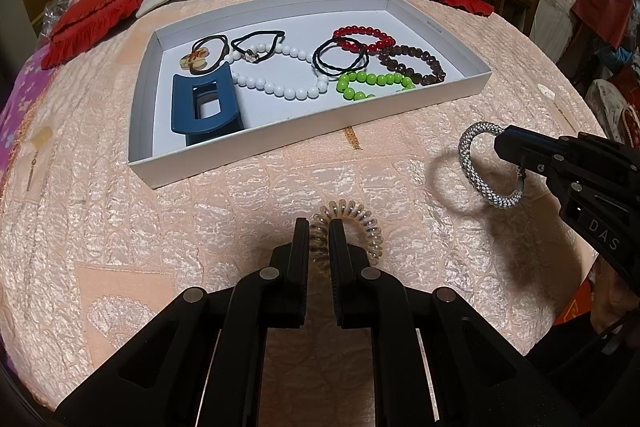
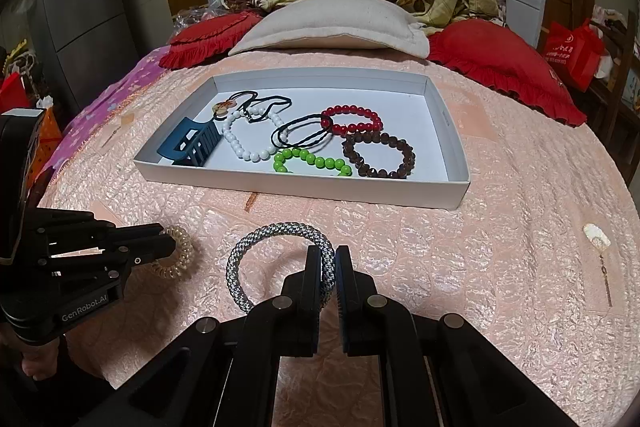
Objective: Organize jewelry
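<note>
Peach quilted bedding carries a shallow white tray ahead of both tools, already holding bead bracelets, black hair ties and a blue claw clip. Two pieces remain outside it. The left gripper is clamped on a clear spiral hair tie resting on the quilt. The right gripper pinches a silver mesh bangle, apparently lifted just off the quilt. Both loads likely go forward into the tray, which would seem to finish the sorting.

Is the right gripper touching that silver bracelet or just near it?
Touching. In the right wrist view the right gripper has its jaws closed on the silver bracelet, and the left wrist view shows the bracelet hanging from them above its shadow.
</note>
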The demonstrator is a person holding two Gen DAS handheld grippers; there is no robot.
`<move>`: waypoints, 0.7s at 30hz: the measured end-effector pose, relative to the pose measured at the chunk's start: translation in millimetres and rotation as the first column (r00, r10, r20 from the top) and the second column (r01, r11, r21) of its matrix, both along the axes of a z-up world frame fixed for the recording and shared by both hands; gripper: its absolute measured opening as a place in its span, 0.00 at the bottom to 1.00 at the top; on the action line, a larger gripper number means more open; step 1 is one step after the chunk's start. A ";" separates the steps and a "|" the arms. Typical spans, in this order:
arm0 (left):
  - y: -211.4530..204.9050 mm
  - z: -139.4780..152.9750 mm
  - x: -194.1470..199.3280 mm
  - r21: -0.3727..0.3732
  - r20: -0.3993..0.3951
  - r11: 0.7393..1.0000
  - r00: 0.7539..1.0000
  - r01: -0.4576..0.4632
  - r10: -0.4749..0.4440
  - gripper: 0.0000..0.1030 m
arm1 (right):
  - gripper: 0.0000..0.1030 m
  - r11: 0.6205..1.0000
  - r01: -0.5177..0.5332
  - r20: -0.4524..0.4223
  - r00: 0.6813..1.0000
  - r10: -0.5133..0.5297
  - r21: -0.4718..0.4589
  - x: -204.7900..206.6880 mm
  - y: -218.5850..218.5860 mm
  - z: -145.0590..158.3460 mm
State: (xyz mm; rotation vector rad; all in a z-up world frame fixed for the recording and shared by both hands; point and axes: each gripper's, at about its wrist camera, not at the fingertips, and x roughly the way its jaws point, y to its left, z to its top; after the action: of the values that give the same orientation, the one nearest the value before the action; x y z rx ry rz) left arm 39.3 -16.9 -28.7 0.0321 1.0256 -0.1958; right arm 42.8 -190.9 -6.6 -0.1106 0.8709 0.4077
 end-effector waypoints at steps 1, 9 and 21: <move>0.5 -0.1 -0.1 0.000 0.000 1.000 1.000 0.000 0.000 0.08 | 0.06 1.000 0.000 -0.001 1.000 0.000 0.001 0.0 0.2 -0.3; 0.4 0.5 -0.2 0.002 0.000 1.000 1.000 0.000 0.000 0.08 | 0.06 1.000 0.000 -0.001 1.000 0.000 0.000 0.2 0.3 -0.2; 0.1 -0.4 -0.4 0.007 0.000 1.000 1.000 0.000 0.000 0.08 | 0.06 1.000 0.001 0.005 1.000 -0.001 0.002 -0.3 3.0 2.2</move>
State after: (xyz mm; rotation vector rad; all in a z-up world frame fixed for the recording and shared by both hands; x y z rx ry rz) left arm 38.9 -16.7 -29.2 0.0380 1.0266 -0.1921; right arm 42.5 -187.8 -4.4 -0.1096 0.8657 0.4067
